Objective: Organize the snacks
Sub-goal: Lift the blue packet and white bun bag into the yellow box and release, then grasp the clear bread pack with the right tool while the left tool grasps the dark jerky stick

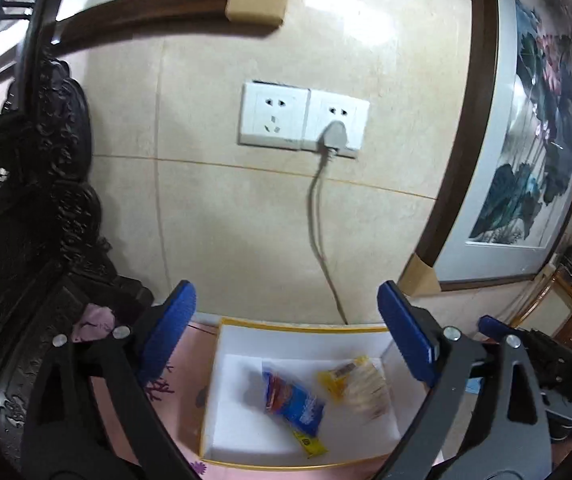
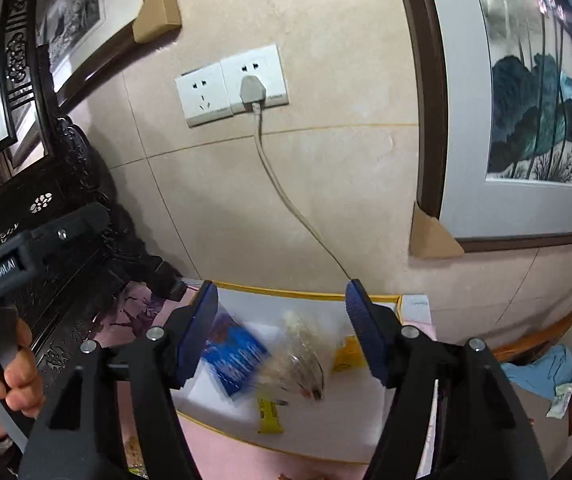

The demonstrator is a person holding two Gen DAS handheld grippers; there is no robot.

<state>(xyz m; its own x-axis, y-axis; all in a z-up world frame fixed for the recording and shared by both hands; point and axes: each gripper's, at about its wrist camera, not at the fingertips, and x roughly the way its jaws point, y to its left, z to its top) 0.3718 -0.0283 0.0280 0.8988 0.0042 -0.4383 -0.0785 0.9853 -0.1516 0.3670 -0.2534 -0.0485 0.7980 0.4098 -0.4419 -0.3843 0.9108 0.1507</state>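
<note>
Left gripper (image 1: 286,336): mine, spread wide with nothing between its blue pads; it hangs above the near-left part of the box.
Right gripper (image 2: 281,332): mine too, released and empty, its blue pads apart over the box; in the left view its blue tip shows at the right edge.
Box (image 1: 302,330): white inside, with a thin gold rim, lying open on the counter against the wall. A raised white pad covers most of its floor.
Blue pack (image 1: 292,402): a glossy blue wrapper with red and white print, lying slantwise near the middle of the box. In the right view (image 2: 237,358) it is blurred, partly behind my left pad.
Yellow strip (image 1: 310,444): a narrow yellow end with dark print sticks out from under the blue pack toward the near rim; I cannot tell whether it is part of that pack.
Clear bag (image 1: 362,386): a see-through bag of pale pieces with a yellow top and a barcode, lying just right of the blue pack, touching or nearly so.
Counter (image 1: 181,396): covered in pink cloth with purple floral print.
Wall: beige tiles, a double white socket (image 1: 304,118) with a grey plug (image 1: 334,134) whose cord runs down behind the box.
Picture (image 1: 534,128): a framed lotus painting, right of the socket, cardboard on its corner.
Cabinet (image 1: 17,184): dark carved wood on the left.
</note>
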